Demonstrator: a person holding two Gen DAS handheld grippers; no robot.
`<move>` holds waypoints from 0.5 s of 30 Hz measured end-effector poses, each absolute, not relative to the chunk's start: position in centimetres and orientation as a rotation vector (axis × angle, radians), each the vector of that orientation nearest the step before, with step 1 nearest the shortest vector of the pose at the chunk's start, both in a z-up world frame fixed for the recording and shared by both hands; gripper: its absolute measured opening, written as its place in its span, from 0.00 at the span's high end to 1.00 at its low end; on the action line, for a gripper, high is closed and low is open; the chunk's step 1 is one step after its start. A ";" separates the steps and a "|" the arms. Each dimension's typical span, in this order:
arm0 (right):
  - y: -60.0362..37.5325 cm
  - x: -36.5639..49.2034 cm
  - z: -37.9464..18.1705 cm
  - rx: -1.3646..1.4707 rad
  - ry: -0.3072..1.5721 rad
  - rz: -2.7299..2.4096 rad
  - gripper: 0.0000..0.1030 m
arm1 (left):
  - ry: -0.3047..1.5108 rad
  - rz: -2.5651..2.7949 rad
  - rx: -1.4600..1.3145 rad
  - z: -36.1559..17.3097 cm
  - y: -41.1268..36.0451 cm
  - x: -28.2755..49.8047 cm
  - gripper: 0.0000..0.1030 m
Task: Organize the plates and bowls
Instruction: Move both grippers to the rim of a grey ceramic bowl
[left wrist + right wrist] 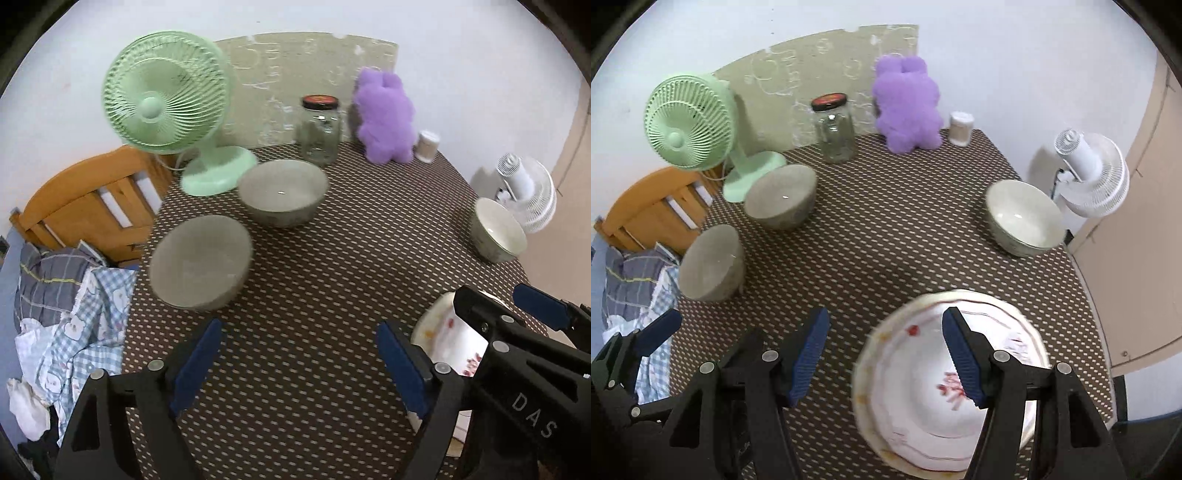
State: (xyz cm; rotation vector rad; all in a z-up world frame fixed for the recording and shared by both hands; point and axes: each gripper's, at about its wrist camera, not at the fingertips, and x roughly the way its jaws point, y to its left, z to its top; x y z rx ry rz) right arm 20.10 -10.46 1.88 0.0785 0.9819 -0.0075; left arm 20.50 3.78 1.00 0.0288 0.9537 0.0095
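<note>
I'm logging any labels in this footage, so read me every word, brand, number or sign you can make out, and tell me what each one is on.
"DAS": white letters on the black body of the right hand-held gripper, seen from the left wrist view; possibly cut off.
Jar lid: red and black print, too blurred to read.
Wall panel: faint white doodles, nothing legible.
Plate: red marks, too blurred to tell pattern from writing.

A lived-in room of a home is shown, likely a bedroom. A table (886,240) covered with a brown dotted cloth is pushed against a white wall. Household odds and ends are set along its back: a green desk fan (162,92), a glass jar (320,129), a purple plush toy (386,116). A wooden bed frame (92,195) heaped with rumpled bedding (74,302) is seen alongside.
</note>
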 end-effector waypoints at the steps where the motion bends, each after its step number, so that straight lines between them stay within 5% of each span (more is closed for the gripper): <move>1: -9.7 20.4 1.9 0.079 0.980 0.000 0.35 | 0.953 0.019 0.026 1.0 4.3 20.7 0.18; 15: 0.3 25.0 1.0 0.056 0.970 0.105 0.35 | 0.947 0.115 0.013 -0.6 13.3 24.0 0.30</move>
